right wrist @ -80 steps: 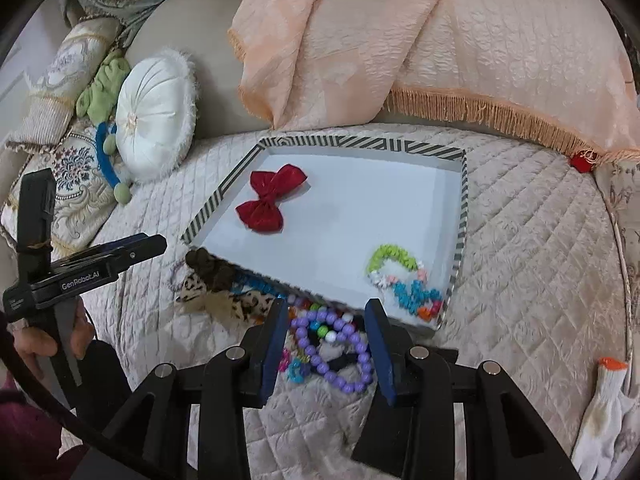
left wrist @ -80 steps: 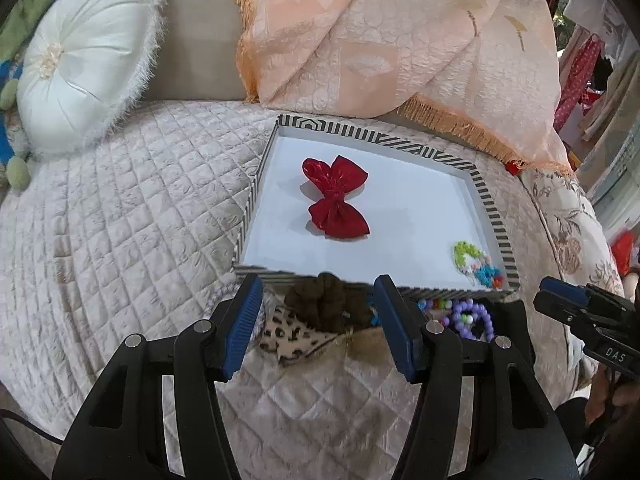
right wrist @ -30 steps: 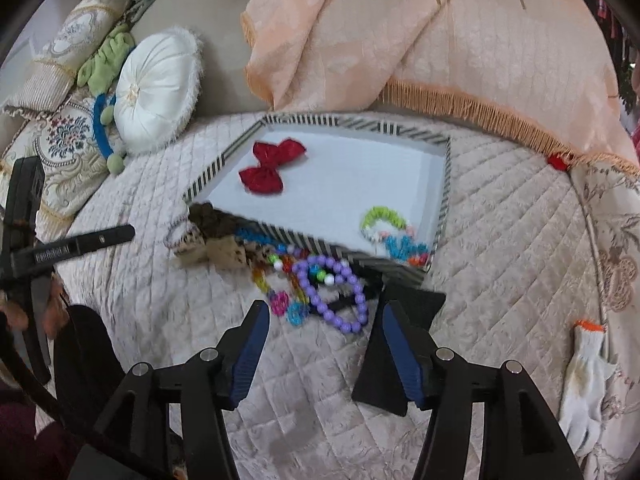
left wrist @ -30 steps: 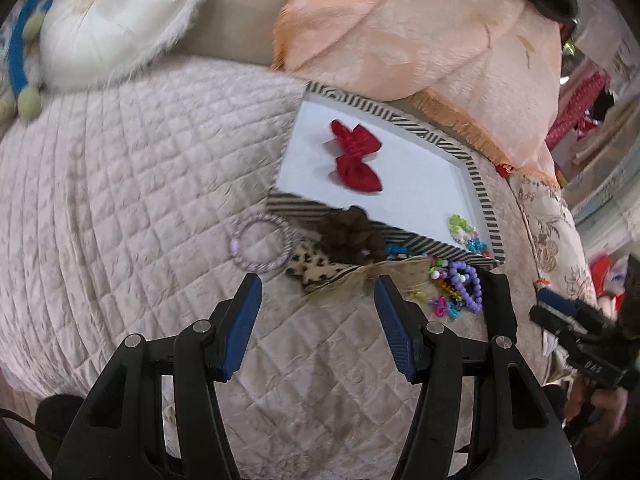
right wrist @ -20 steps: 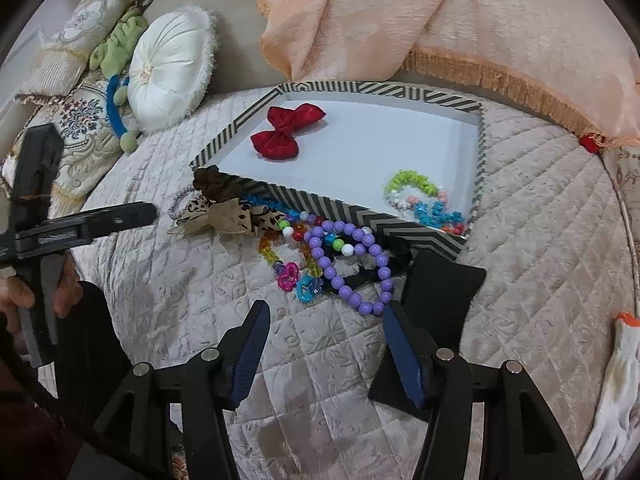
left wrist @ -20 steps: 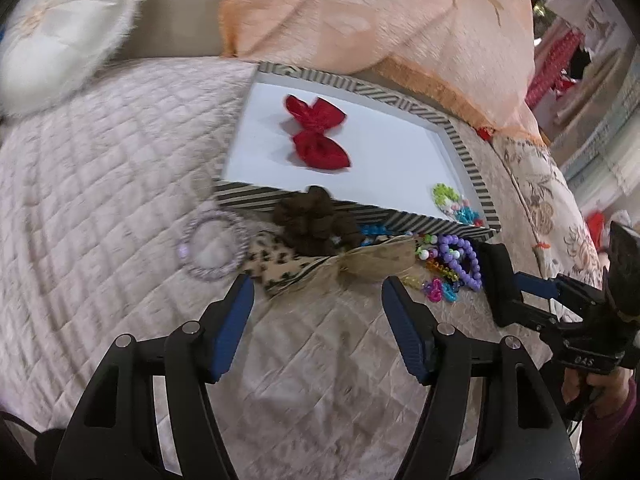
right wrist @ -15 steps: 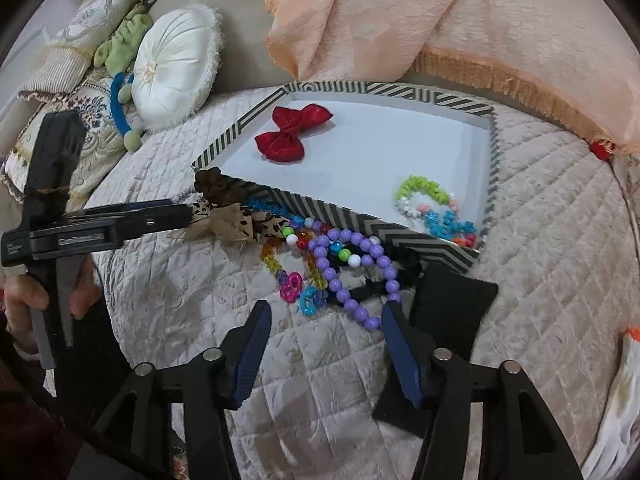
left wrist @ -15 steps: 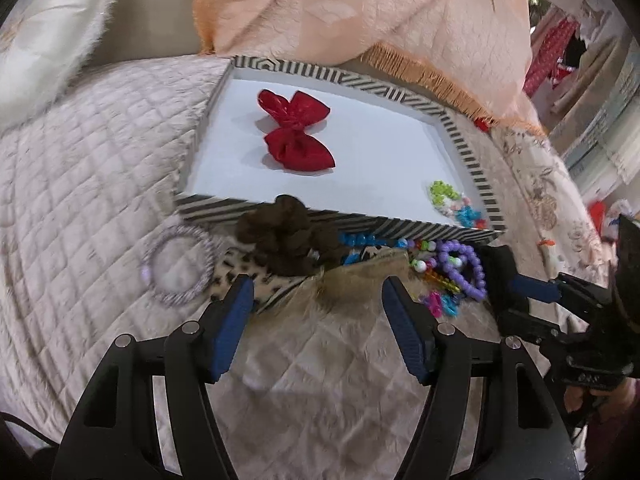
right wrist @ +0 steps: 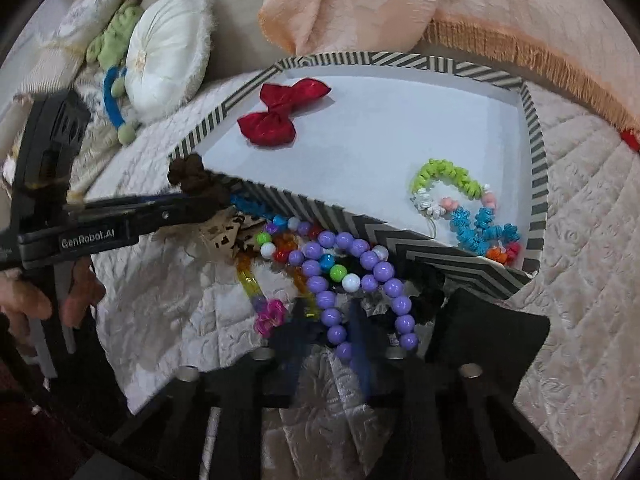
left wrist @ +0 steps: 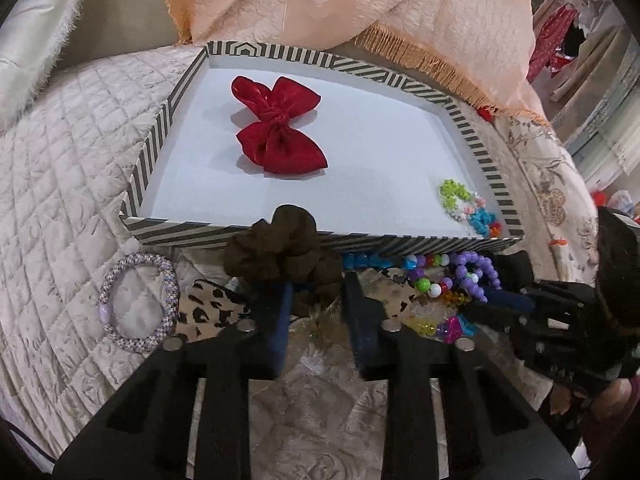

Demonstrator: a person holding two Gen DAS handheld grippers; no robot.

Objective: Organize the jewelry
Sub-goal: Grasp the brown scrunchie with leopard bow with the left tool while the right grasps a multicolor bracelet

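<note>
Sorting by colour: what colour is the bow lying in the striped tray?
Red, satin-like; the bow shows best in the left wrist view.

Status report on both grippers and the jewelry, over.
Left gripper jaws just closed on brown scrunchie. Right gripper jaws just closed on purple bead bracelet. Striped tray wall just ahead of both.

"genrobot.ai" in white on the black side of the left gripper (right wrist: 192, 206)

Two close, downward-tilted wrist views, sharing the striped tray (left wrist: 472, 132) (right wrist: 534, 136).
</note>
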